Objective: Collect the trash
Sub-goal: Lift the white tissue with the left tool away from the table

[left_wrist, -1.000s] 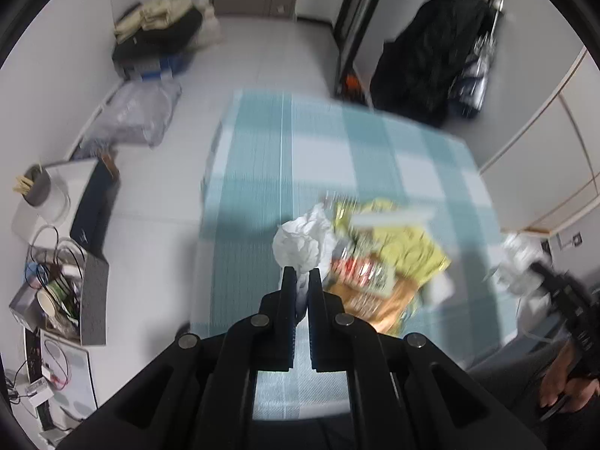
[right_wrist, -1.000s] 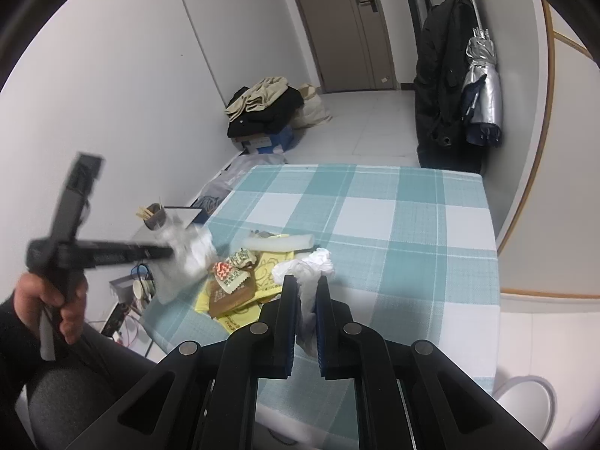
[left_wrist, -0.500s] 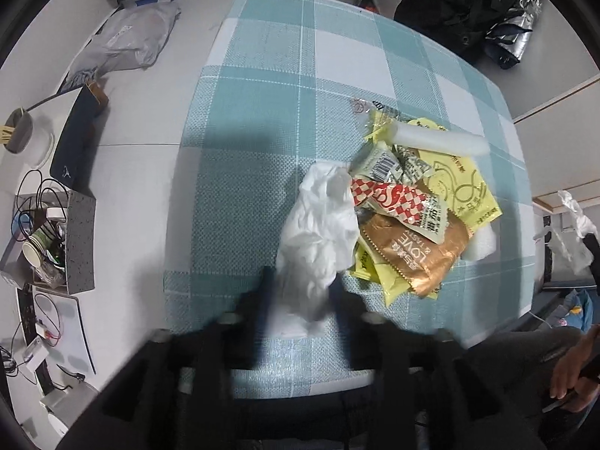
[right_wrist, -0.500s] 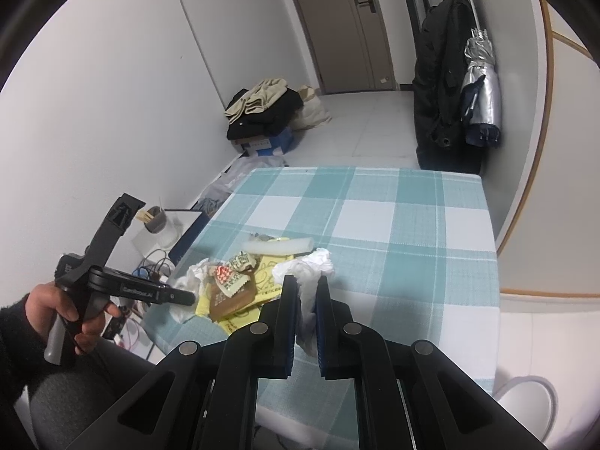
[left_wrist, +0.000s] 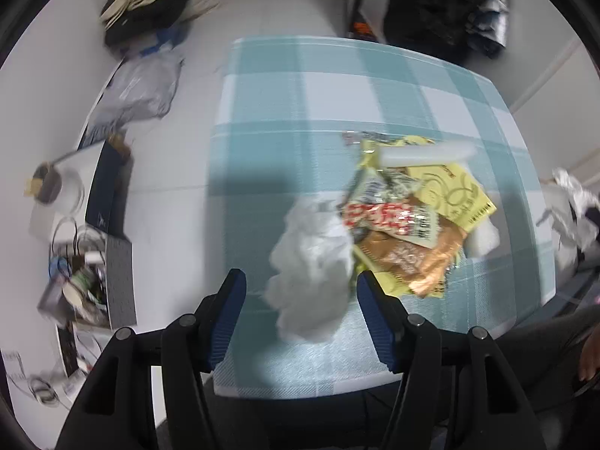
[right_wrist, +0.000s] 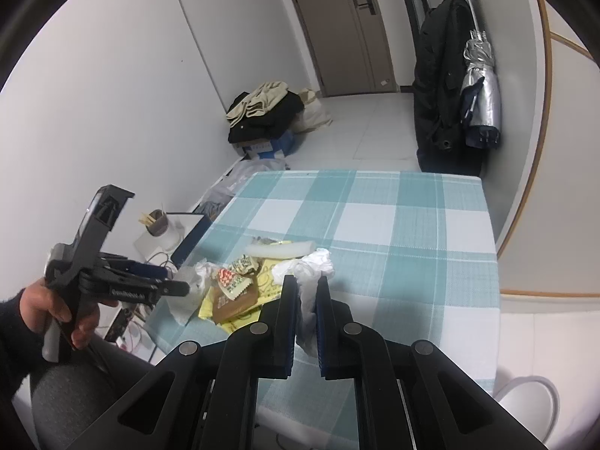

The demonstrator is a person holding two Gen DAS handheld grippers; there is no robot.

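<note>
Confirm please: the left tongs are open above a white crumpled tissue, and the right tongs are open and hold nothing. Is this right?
Not quite. The right tongs are shut on a crumpled white tissue, as the right wrist view shows. The rest holds: the left tongs, just opened, stand apart above another white crumpled tissue.

A: What surrounds the table (right_wrist: 375, 221)?
B: Plain white walls (right_wrist: 112, 86) and a pale tiled floor (right_wrist: 375, 127); the table wears a teal-and-white checked cloth.

A: And at the far end?
B: A grey-brown door (right_wrist: 337, 30) with a dark handle. Beside it, a black coat (right_wrist: 438, 86) and a folded silver umbrella (right_wrist: 482, 86) hang at the right wall.

A: Along the left wall?
B: A heap of clothes (right_wrist: 266, 112) on a blue box, and a cup of sticks (right_wrist: 155, 221) lower down.
</note>
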